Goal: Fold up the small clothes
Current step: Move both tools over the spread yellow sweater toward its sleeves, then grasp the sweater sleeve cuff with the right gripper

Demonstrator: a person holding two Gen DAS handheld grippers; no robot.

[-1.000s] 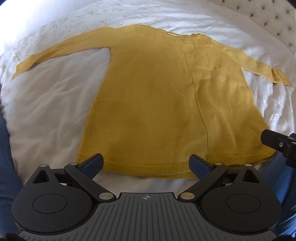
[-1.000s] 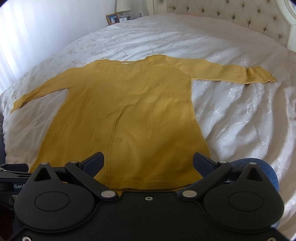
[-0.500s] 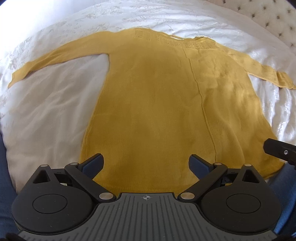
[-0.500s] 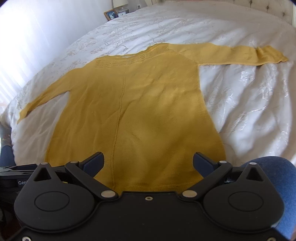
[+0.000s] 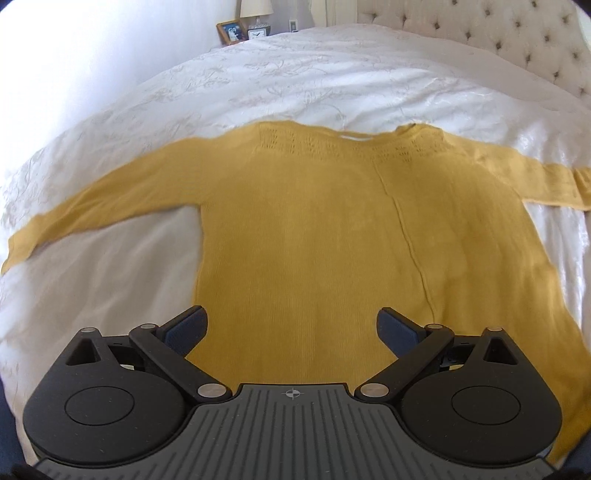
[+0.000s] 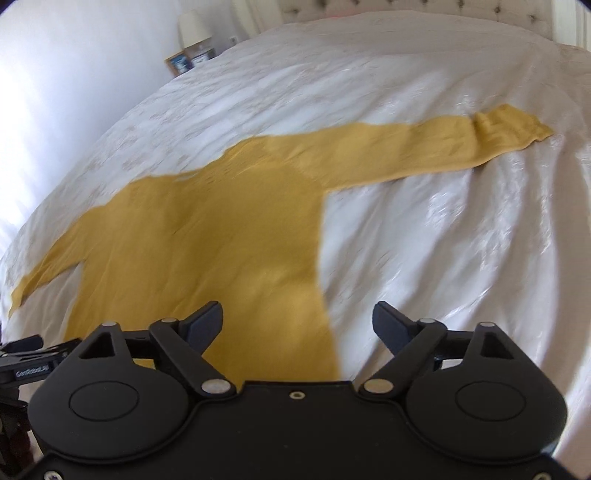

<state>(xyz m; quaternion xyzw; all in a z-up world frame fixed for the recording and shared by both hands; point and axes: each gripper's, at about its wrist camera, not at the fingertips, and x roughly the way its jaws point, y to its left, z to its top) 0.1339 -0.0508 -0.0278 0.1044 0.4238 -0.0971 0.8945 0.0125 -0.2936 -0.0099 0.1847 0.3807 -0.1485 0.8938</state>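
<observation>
In the left wrist view, the sweater (image 5: 317, 236) lies flat on the bed (image 5: 332, 74), front panel filling the middle of the frame, neckline toward the top. One sleeve (image 5: 96, 210) runs out to the left edge of the frame, its cuff at mid-height on the far left; the other sleeve (image 5: 546, 181) reaches the right edge. A seam runs down the body right of centre. The left tool (image 5: 291, 326) sits at the bottom centre, its jaws spread wide with nothing between them; both tips hang over the lower part of the sweater, and whether they touch the knit cannot be told. At the top left of the frame stand a photo frame (image 5: 232, 31) and a small clock (image 5: 258, 33), with a tufted headboard (image 5: 480, 40) across the upper right

In the right wrist view, blurred by motion, the sweater (image 6: 207, 236) spans from the lower left to the upper right, and its right sleeve (image 6: 436, 147) stretches toward the upper right, cuff well apart from the body. Part of the left tool (image 6: 26, 363) shows at the lower left edge. The right tool (image 6: 297, 319) is at the bottom centre, jaws wide apart and gripping nothing: its left tip is over the sweater's side, its right tip over the bare bed (image 6: 461, 240). A photo frame (image 6: 180, 62) stands at the upper left
</observation>
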